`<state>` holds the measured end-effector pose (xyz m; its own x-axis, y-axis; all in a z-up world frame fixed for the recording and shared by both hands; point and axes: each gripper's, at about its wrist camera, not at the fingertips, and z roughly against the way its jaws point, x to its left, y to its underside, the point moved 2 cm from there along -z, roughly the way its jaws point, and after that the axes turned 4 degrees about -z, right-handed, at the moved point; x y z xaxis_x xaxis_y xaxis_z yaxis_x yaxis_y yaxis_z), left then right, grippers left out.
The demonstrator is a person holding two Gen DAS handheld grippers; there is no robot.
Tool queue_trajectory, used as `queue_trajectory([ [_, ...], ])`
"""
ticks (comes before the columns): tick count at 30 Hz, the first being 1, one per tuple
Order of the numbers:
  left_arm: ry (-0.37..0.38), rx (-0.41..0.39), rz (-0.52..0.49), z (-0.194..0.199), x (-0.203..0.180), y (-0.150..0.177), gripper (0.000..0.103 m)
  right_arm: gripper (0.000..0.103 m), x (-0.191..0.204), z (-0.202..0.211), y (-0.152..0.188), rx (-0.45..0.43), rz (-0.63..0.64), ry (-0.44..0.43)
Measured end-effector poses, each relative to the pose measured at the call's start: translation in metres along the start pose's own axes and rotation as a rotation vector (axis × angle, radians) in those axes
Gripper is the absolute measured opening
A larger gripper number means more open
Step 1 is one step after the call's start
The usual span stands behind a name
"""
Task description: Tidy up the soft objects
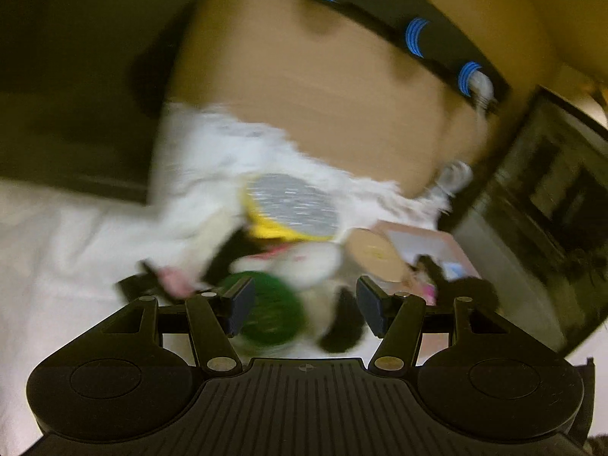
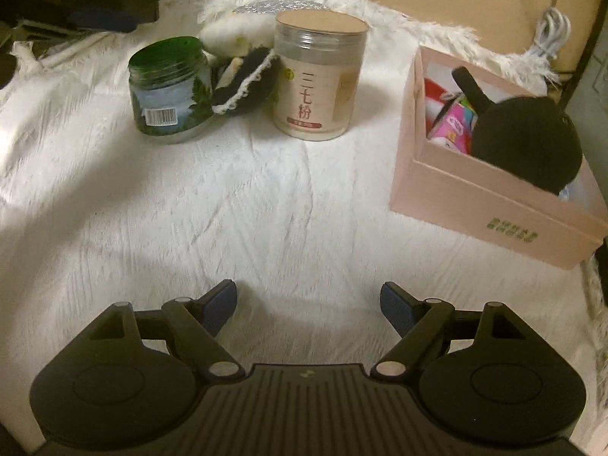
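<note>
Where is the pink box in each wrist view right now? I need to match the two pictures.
Left wrist: the pink box sits right of centre, blurred, just beyond the right finger.
Right wrist: the pink box sits at the right edge on the white furry cover, with a black plush inside.
Shared landmark: the green-lidded jar, seen close between the left gripper's fingers.

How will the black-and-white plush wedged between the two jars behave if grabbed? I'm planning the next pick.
The black-and-white plush looks soft, so it would probably squash and flop rather than hold its shape. It seems light. It appears to lean against the green-lidded jar and the tall clear jar, so pulling it out might nudge or tip one.
</note>
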<state>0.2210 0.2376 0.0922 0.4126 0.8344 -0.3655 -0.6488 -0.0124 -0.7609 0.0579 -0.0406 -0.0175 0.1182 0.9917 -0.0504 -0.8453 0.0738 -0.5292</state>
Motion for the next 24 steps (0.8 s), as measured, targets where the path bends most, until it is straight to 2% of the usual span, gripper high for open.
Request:
queue_trajectory([
  [2, 0.031, 0.005, -0.045, -0.009, -0.016, -0.002, 0.064, 0.086, -0.005, -0.002, 0.000, 0.018, -0.027, -0.019],
  [4, 0.026, 0.017, -0.061, -0.018, -0.026, -0.003, 0.064, 0.094, -0.010, -0.006, 0.001, 0.036, -0.062, -0.047],
  [6, 0.011, 0.038, -0.064, -0.031, -0.032, -0.013, 0.064, 0.100, -0.003, -0.011, 0.001, 0.049, -0.033, -0.044],
  [10, 0.023, 0.083, 0.034, -0.061, -0.030, -0.056, 0.064, 0.103, 0.001, -0.013, 0.002, 0.047, -0.048, -0.035],
  [14, -0.121, 0.114, 0.096, -0.092, -0.015, -0.084, 0.064, 0.103, 0.000, -0.013, 0.007, 0.030, -0.041, -0.043],
  [16, -0.149, 0.140, 0.165, -0.106, -0.005, -0.085, 0.064, 0.103, -0.002, -0.014, 0.008, 0.017, -0.040, -0.045],
  [18, -0.131, 0.164, 0.217, -0.117, -0.001, -0.081, 0.064, 0.103, -0.002, -0.013, 0.010, 0.008, -0.040, -0.046],
  [21, -0.109, 0.199, 0.227, -0.133, -0.003, -0.074, 0.064, 0.103, -0.001, -0.012, 0.011, -0.002, -0.041, -0.045],
  [24, -0.016, 0.175, 0.300, -0.142, 0.002, -0.068, 0.063, 0.103, -0.001, -0.011, 0.013, -0.019, -0.047, -0.041],
])
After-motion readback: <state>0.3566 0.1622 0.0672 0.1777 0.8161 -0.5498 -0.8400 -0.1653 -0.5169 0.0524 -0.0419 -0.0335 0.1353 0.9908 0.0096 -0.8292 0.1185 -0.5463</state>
